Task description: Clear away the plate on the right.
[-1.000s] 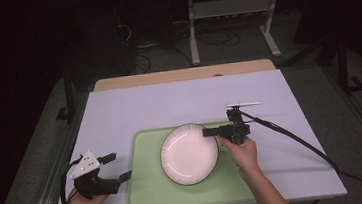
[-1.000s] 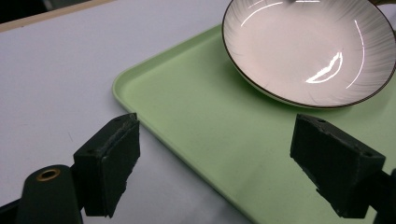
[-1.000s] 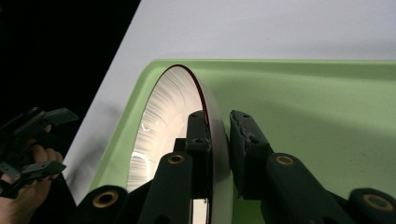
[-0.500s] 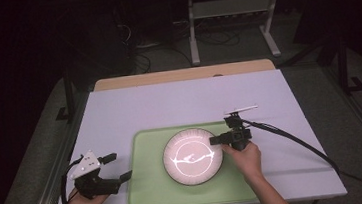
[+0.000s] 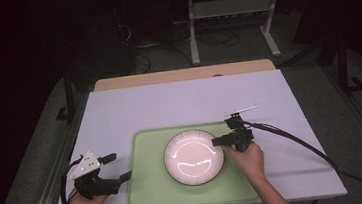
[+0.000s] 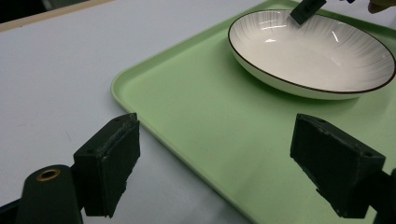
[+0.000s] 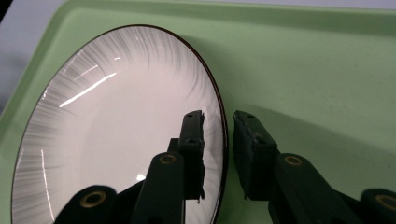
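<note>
White and dark-rimmed, the plate (image 5: 194, 157) lay flat in the middle of the green tray (image 5: 150, 195). Straddling the plate's right rim, the right gripper (image 7: 218, 140) had just been opening its jaws, pads slightly clear of the rim. Left of the tray, the left gripper (image 6: 215, 163) stood wide open, holding nothing.

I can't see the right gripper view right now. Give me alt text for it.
The right gripper straddles the dark rim of the white plate, one black jaw over the plate's inside and the other outside above the green tray. The jaws have just been opening, and a narrow gap shows on each side of the rim, so the plate looks released.
</note>
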The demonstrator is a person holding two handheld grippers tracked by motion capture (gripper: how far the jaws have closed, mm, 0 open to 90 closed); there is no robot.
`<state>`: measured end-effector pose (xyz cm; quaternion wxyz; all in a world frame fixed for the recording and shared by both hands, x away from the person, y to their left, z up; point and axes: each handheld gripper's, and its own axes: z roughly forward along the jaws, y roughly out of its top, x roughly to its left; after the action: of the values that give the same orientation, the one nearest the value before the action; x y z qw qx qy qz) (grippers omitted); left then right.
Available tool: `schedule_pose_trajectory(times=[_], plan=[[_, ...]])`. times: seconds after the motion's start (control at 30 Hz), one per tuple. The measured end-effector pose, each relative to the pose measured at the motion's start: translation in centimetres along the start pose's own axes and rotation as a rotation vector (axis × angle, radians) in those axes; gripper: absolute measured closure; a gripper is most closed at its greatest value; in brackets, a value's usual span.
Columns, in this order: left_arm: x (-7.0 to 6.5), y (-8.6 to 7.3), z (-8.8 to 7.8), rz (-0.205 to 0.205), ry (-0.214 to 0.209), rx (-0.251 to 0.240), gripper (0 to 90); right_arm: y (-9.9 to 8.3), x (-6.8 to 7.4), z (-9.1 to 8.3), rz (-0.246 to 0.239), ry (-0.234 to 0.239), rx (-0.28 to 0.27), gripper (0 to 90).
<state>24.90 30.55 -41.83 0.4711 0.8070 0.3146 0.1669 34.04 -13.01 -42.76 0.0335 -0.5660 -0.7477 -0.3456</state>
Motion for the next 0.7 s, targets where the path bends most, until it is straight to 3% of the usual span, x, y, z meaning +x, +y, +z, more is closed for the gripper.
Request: schedule_pose_trajectory(times=[0.3,0.7], plan=[[0.02,-0.02,-0.01,0.0,0.001,0.0,15.7,-0.52,0.11,0.21,-0.044,-0.002,0.019,80.2],[0.01,-0.01,-0.04,0.001,0.001,0.001,15.7,-0.97,0.01,-0.09,-0.063,0.009,0.016,80.8]])
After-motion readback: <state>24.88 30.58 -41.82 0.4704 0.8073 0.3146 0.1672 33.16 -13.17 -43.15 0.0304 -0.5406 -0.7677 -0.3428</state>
